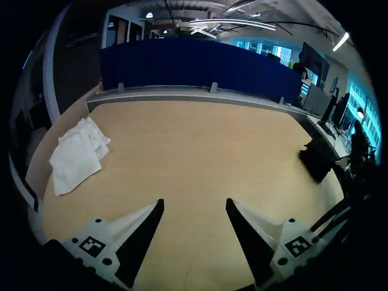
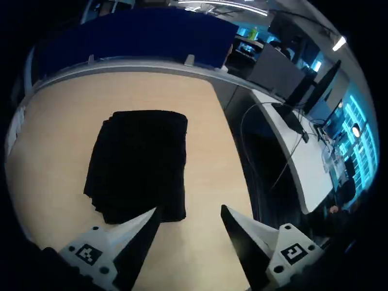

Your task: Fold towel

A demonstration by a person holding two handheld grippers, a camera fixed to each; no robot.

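Note:
A black towel (image 2: 138,162) lies folded into a flat rectangle on the wooden table (image 2: 58,116) in the right gripper view. My right gripper (image 2: 189,216) hovers open just at its near edge, holding nothing; its left finger overlaps the towel's near corner in the image. In the left gripper view the same black towel (image 1: 317,160) shows at the table's right edge. A pile of white towels (image 1: 77,153) lies at the far left of the table (image 1: 194,145). My left gripper (image 1: 194,208) stands open above bare wood, well apart from both.
A blue partition (image 1: 194,65) with a grey rail runs along the table's far side. To the right, beyond the table edge, stand another desk (image 2: 291,160) with cables and monitors (image 1: 339,109). The table drops off close to the black towel's right side.

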